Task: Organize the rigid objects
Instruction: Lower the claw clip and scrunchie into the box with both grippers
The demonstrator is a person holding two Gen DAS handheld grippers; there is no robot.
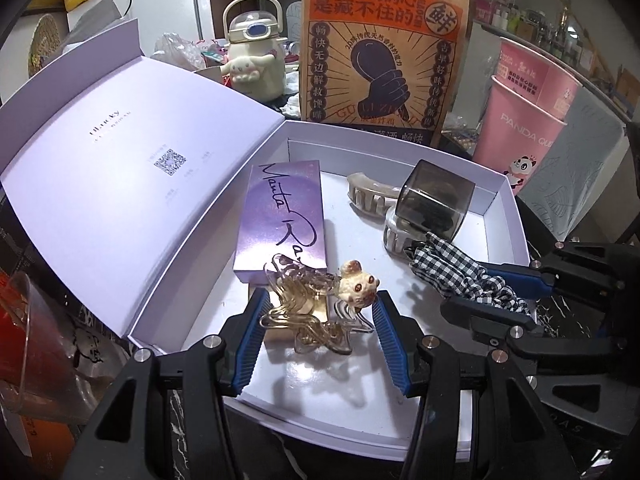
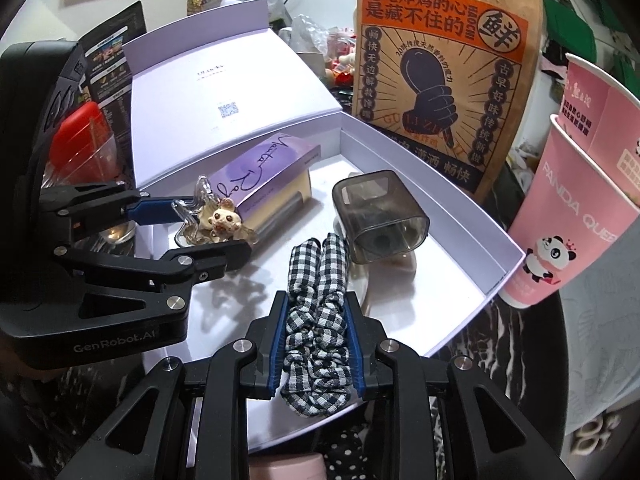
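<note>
Checked scrunchie (image 2: 316, 320) in right tongs (image 2: 316, 300), over white box (image 2: 460, 216).

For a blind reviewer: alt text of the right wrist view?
The right gripper pinches a checked scrunchie over an open white box. Beside it, the left gripper holds a clear bear hair clip.

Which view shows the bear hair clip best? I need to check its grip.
The left wrist view: the bear hair clip sits centred between the left tool's blue pads, face and clear claw visible. The right wrist view shows the clip smaller, from the side, partly hidden by a finger.
</note>
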